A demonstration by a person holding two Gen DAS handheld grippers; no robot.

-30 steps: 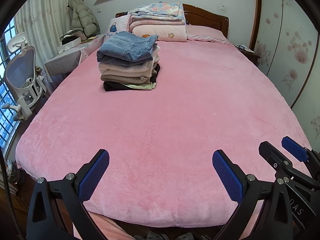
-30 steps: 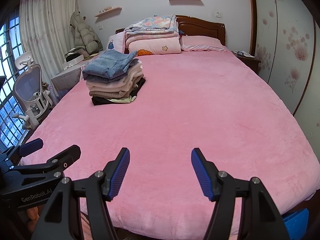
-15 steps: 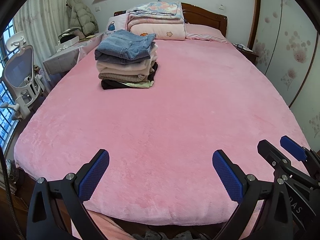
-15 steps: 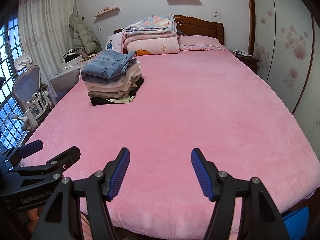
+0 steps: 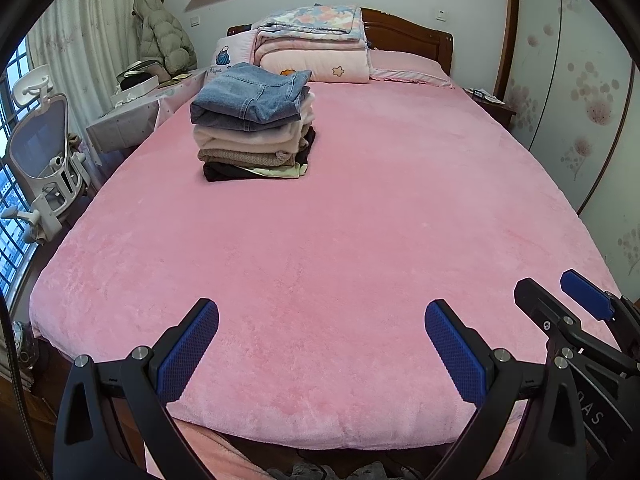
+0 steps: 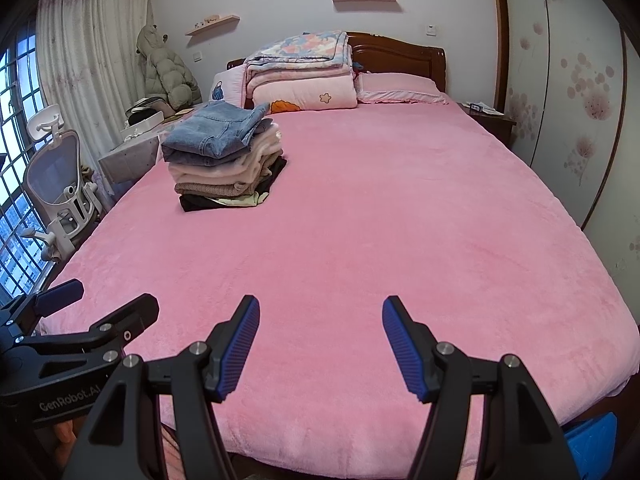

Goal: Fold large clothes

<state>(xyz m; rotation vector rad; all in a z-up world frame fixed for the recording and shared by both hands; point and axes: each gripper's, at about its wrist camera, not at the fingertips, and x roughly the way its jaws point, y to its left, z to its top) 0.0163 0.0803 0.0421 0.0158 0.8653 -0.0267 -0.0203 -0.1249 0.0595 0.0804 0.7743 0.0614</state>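
A stack of folded clothes [image 5: 254, 128], with folded blue jeans on top, sits on the far left part of the pink bed [image 5: 340, 248]; it also shows in the right wrist view [image 6: 226, 160]. My left gripper [image 5: 320, 344] is open and empty over the bed's near edge. My right gripper [image 6: 320, 344] is open and empty beside it, and also shows at the right edge of the left wrist view [image 5: 560, 308]. No unfolded garment lies on the bed.
Folded quilts [image 5: 316, 46] and pillows [image 5: 404, 66] lie at the wooden headboard. A white office chair [image 5: 48, 160] and a cluttered desk [image 5: 132, 108] stand left of the bed. A nightstand [image 5: 490, 106] and wardrobe doors [image 5: 580, 80] are on the right.
Both grippers have drifted slightly back from the bed and stayed open. The clothes stack has not moved.
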